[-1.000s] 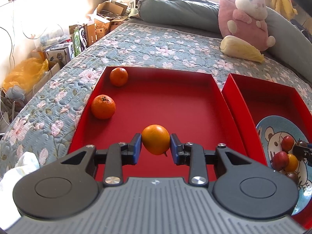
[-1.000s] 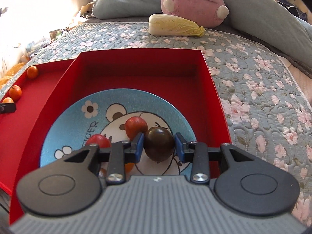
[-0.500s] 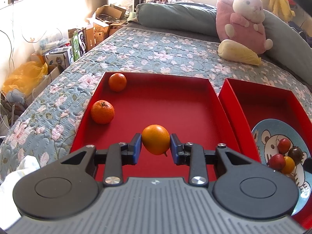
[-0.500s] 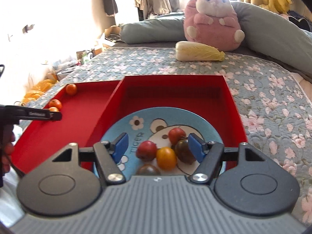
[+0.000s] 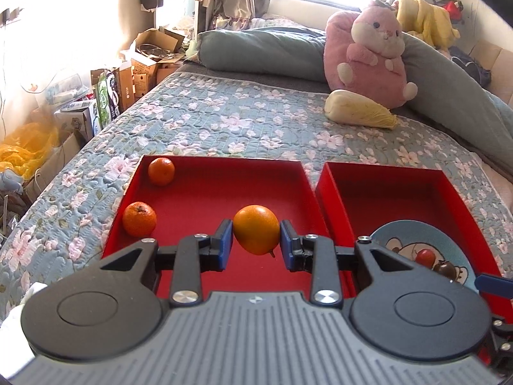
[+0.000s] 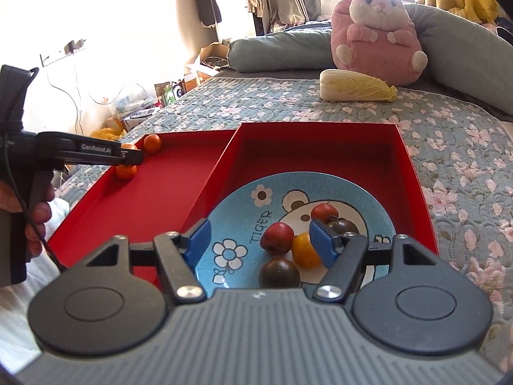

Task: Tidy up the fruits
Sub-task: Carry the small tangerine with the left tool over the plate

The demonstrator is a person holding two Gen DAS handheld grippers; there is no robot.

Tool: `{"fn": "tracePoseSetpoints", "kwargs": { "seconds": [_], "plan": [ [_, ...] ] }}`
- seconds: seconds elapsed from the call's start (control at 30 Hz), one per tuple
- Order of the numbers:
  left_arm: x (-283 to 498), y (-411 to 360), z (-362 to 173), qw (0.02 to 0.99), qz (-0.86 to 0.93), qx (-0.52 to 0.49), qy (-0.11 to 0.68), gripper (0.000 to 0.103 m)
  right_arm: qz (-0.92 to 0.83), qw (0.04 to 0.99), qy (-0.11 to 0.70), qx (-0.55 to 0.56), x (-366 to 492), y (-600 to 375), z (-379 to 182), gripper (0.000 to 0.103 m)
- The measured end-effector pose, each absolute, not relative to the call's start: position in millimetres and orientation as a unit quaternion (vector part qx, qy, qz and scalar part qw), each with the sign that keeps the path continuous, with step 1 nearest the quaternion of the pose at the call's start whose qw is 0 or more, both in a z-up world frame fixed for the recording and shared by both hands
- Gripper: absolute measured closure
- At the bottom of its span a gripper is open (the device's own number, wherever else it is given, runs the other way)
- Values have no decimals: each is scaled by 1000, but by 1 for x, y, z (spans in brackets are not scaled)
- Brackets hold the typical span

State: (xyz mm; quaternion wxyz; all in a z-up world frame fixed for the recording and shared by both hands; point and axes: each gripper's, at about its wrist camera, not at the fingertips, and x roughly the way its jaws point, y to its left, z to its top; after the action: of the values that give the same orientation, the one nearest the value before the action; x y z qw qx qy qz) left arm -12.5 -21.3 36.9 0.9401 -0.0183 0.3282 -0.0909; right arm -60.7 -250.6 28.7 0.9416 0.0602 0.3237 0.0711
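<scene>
Orange and smooth-skinned, the fruit point(image 5: 256, 229) sat pinched between the blue pads of my left gripper point(image 5: 256, 246) at the frame's centre, above the left red tray point(image 5: 205, 199) where two tangerines point(image 5: 139, 218) lay at centre left. Held only at its sides, it could have slipped out and rolled. My right gripper point(image 6: 259, 240) gaped empty over the blue plate point(image 6: 237, 224), so a careless dip might have scattered the small tomatoes point(image 6: 277, 238).

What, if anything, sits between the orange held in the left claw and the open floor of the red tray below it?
Nothing visible does. The left claw is shut on the orange above bare floor of the left red tray. The two tangerines lie apart along the tray's left side, clear of it.
</scene>
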Motion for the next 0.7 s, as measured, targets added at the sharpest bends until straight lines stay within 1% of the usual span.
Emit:
{"fn": "tracePoseSetpoints", "kwargs": {
  "seconds": [0.27, 0.7],
  "plan": [
    [-19, -74, 48, 932, -155, -14, 326, 67, 64, 941, 326, 72, -62, -262, 23, 33],
    [-18, -147, 15, 909, -212, 23, 358, 66, 42, 934, 340, 99, -67, -286, 14, 33]
  ]
}}
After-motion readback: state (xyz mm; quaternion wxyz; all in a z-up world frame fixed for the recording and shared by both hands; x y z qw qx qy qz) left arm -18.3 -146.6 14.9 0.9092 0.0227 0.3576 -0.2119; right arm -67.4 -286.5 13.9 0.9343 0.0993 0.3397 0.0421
